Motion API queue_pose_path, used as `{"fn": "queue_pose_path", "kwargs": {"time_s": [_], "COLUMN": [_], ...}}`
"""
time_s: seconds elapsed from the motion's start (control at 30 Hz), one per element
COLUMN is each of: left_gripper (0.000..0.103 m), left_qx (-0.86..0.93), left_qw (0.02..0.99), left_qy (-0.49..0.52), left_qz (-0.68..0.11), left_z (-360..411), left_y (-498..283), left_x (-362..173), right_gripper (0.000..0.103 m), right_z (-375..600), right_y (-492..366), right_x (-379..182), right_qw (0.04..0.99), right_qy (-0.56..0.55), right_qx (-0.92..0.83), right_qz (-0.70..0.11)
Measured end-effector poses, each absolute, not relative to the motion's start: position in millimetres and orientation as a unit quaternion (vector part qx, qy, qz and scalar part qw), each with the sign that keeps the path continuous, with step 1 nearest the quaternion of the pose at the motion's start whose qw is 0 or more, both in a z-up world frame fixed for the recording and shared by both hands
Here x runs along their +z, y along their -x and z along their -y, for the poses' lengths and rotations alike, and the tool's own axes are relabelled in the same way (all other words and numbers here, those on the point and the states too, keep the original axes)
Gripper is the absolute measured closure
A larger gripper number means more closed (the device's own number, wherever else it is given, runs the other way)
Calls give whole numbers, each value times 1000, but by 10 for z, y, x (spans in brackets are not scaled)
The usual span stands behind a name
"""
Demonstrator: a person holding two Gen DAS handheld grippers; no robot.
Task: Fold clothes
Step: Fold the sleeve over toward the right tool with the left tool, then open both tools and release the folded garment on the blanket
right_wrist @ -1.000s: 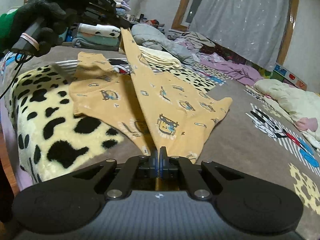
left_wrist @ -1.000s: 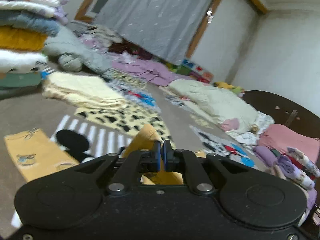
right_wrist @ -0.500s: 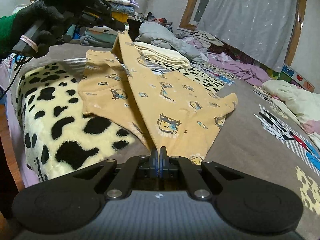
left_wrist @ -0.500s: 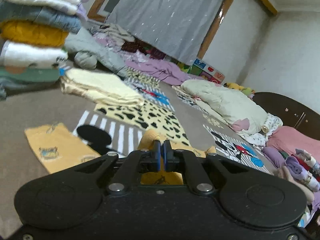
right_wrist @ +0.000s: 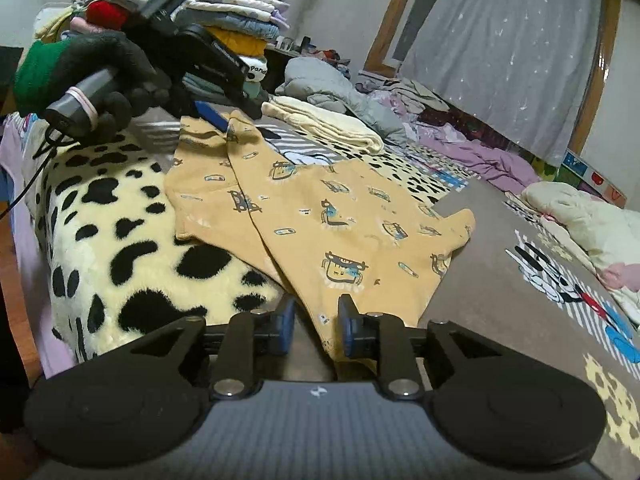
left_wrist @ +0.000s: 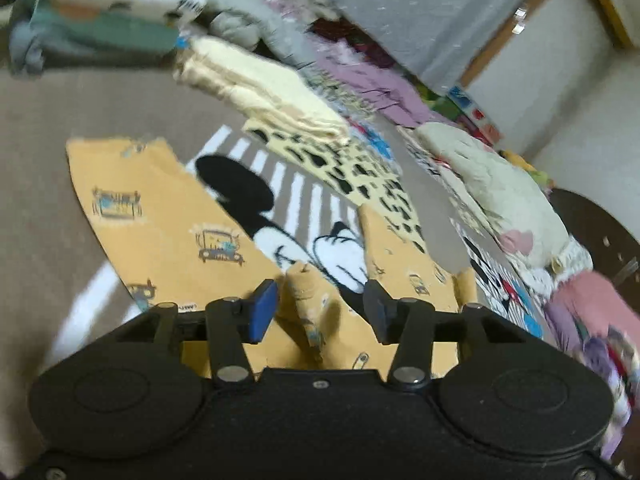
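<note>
On the grey cartoon blanket [right_wrist: 500,248], yellow garment [right_wrist: 340,220]

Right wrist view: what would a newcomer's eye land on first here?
The yellow printed garment spread flat in the middle, partly over a cow-spotted fleece blanket on the left. At upper left, a gloved hand holds the left gripper at the garment's far edge. Bottom centre, the right gripper is open over the near hem.

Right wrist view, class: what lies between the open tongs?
A corner of the yellow printed garment lies between the right tongs, seen in the right wrist view.
</note>
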State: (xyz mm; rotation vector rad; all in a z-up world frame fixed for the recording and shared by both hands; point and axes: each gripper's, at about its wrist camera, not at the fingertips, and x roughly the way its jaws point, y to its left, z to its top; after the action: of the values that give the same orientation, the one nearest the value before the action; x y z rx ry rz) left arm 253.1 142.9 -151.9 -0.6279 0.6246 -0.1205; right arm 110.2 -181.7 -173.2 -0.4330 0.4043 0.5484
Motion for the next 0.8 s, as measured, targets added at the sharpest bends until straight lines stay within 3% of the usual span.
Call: {"fn": "queue_pose_path", "kwargs": {"time_s": [0.03, 0.07, 0.1, 0.27, 0.37, 0.47, 0.53, 0.57, 0.8], "left_gripper": [67, 87, 98, 99, 99, 95, 71, 53, 53], "left_qx": [-52, -46, -41, -105, -79, -26, -19, -14, -45], "left_qw": [900, 904, 910, 946, 946, 930, 939, 945, 965], "left_qy": [306, 294, 277, 240, 206, 168, 137, 122, 59], "left_qz": [-304, -305, -307, -189, -239, -327, -314, -304, -253], "left_z": [-1417, -1385, -1343, -1319, -1437, -1479, -1425, -1394, -924], "left_y": [-2558, -2576, -2588, -2273, -2234, -2283, -2235, -2212, -2294], "left_x": [-1537, -1533, -1509, -1081, -1168, -1430, -1353, -1309, -1058], "right_gripper": [77, 77, 76, 74, 74, 73, 73, 72, 73], "right_z": [1820, 1824, 1833, 1900, 1958, 1998, 2029, 2051, 2108], "right_y": [-1118, -1132, -1138, -1190, -1242, -1275, -1290, -1290, -1197], "right_x": [-1739, -1747, -1748, -1745, -1739, -1729, -1710, -1691, -1564], "right_qw": [920, 920, 921, 919, 916, 912, 909, 906, 906], "right_qy": [209, 207, 204, 181, 162, 152, 142, 132, 108], "right_qx": [266, 266, 266, 274, 284, 293, 302, 311, 337], "right_qz": [-198, -199, -199, -217, -234, -243, -251, -254, -233]}}
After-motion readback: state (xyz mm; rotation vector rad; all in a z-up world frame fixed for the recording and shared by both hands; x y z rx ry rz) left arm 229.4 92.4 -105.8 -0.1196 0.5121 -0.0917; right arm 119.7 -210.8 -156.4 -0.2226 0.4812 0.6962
